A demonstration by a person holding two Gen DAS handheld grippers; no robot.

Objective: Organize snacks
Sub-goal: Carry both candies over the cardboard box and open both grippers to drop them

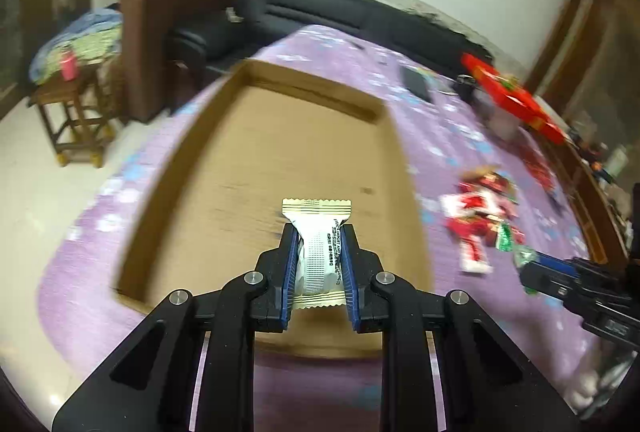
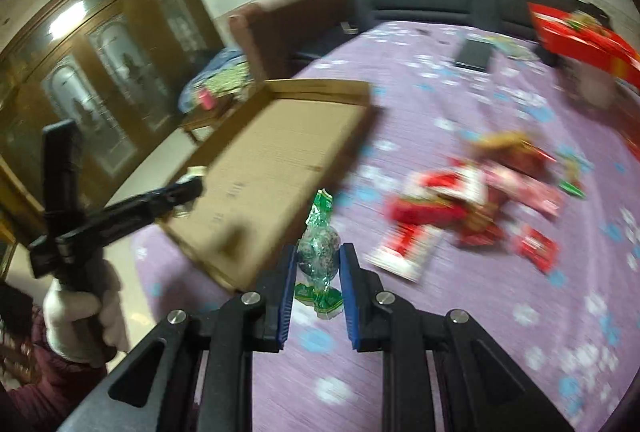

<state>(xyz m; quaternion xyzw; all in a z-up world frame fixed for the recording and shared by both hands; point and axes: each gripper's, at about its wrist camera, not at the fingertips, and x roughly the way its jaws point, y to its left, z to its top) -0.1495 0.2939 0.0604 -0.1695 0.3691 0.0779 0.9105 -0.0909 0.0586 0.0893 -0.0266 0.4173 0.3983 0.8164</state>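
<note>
Left tool [image 1: 318, 244] grips a white-and-gold snack packet [image 1: 318, 252] above the shallow cardboard tray's [image 1: 168, 168] bare floor; right tool [image 2: 318, 260] clamps a green-wrapped sweet [image 2: 318, 252] beside the tray's near edge.

purple floral tablecloth [image 1: 440, 136], brown cardboard tray [image 1: 280, 136], white packet [image 1: 318, 244], green candy [image 2: 318, 256]

Indoor light is falling evenly from above, fairly dim and warm. A bright glare patch is shining on the cabinet [image 2: 80, 44] glass in the right wrist view. Motion blur is smearing the tablecloth [image 1: 460, 136], the box [image 1: 288, 160] edges and the red packets [image 2: 460, 200] in both views, while the near fingers [image 1: 290, 264] are staying sharp. Fisheye distortion is bending the walls, and dark vignetting is rounding off the corners.
</note>
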